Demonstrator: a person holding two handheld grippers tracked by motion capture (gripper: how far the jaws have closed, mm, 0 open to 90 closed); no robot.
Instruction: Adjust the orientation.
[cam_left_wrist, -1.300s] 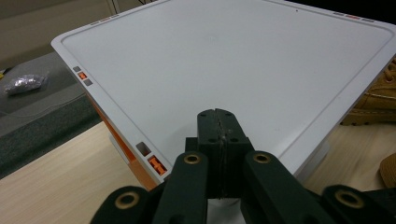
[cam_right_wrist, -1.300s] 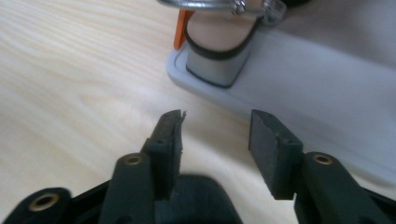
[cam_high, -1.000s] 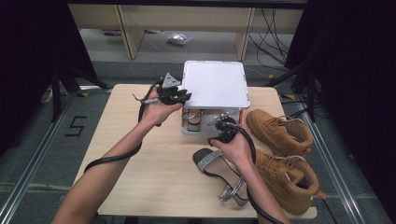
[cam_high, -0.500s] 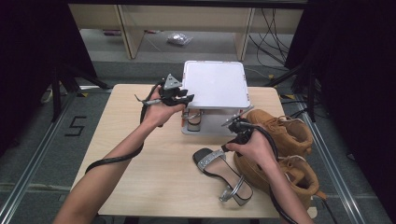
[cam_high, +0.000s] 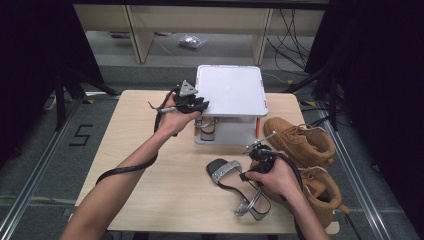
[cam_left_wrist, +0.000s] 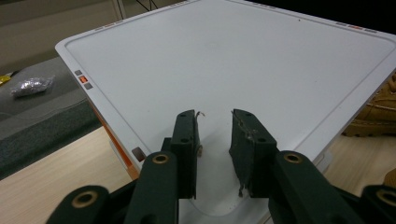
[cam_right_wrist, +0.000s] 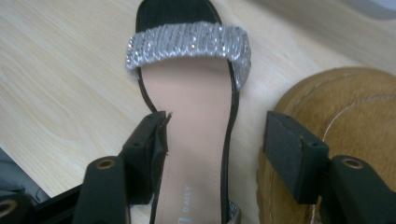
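The right tongs (cam_right_wrist: 215, 140), spread wide, straddle the sandal (cam_right_wrist: 194, 140) lying on the worktop (cam_high: 150, 165) beside the boots (cam_high: 305, 142), seemingly poised to pinch its edge next (left tongs (cam_left_wrist: 214, 135), part-open, hover over the white rack (cam_high: 230, 90)).

Light wood table (cam_high: 150, 165) on grey carpet floor (cam_high: 45, 165). Beige shelving (cam_high: 175, 20) behind, cables (cam_high: 290, 25) on floor. Dark curtains (cam_high: 380, 75) both sides.
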